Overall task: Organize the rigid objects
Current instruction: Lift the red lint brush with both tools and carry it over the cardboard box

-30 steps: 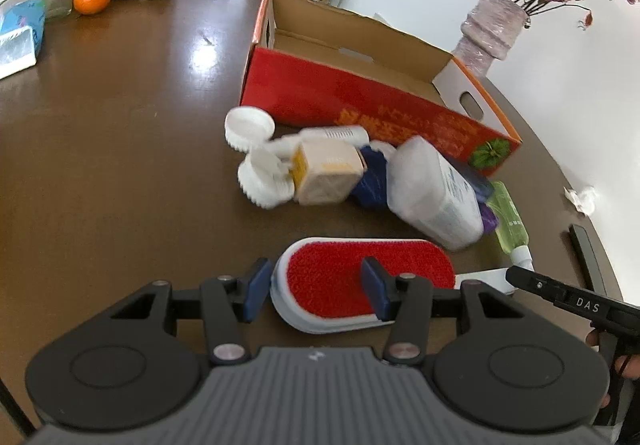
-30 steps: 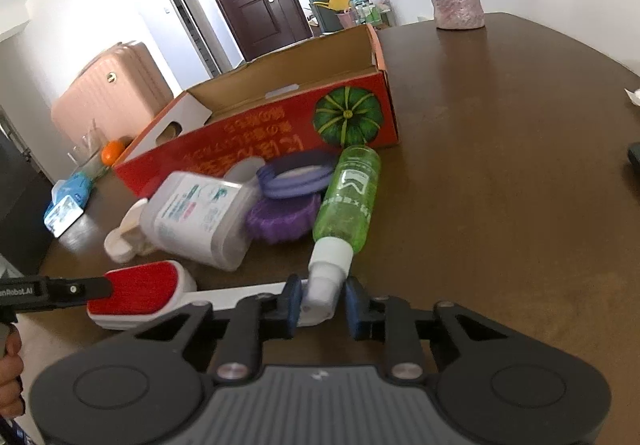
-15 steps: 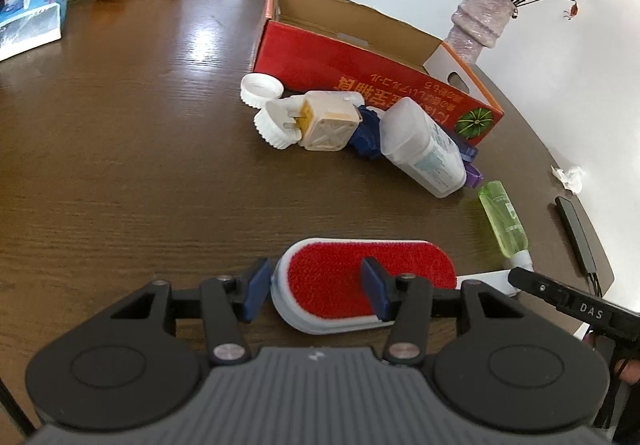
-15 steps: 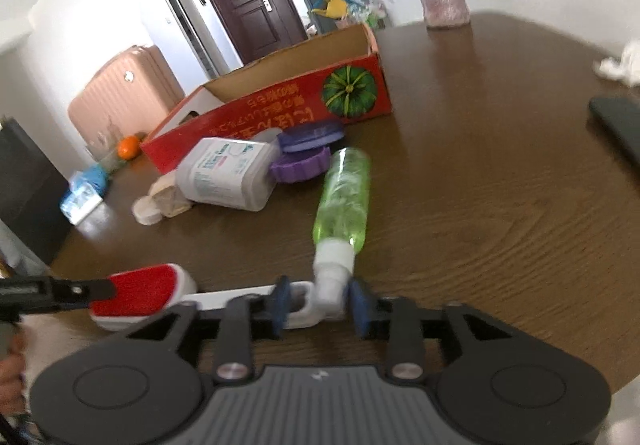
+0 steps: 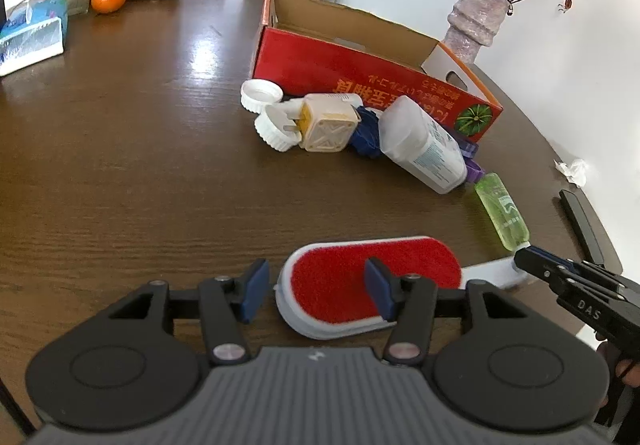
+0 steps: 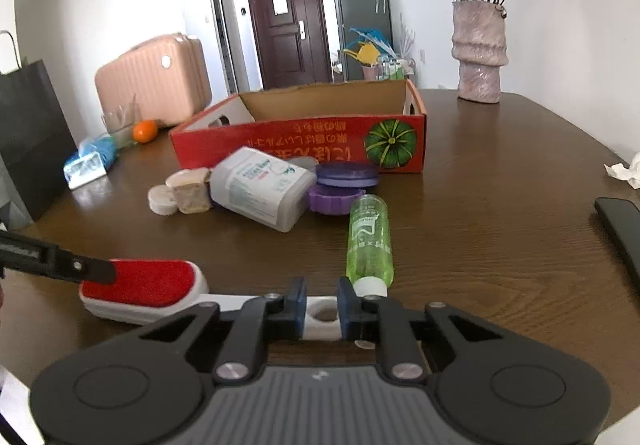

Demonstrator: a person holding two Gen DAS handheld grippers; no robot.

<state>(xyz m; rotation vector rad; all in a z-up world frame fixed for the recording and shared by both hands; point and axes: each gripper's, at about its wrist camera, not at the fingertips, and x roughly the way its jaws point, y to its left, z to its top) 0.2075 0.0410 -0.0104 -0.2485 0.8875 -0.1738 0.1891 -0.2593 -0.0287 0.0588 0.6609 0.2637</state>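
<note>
**A:** Where was the lint brush (image 5: 372, 277)?

**B:** Flat on the brown table (image 5: 120, 165), near the edge, well short of the red cardboard box (image 6: 300, 141). The right gripper (image 6: 322, 309) had its jaws closing on the white handle end, by the hanging hole, pads against both sides. The left gripper (image 5: 316, 287) was opening; the red head lay between its jaws, but its left pad stood clear.

**A:** How should the lift have gone?

**B:** I'd judge the handle grip alone was thin, so raise it level and slowly, keeping clear of the green spray bottle (image 6: 370, 241) just beside the right pad.

**A:** What differed from a second before?

**B:** The right jaws had bracketed the bottle's white cap then; now they pinched the handle. The box and clutter sat farther off.
</note>
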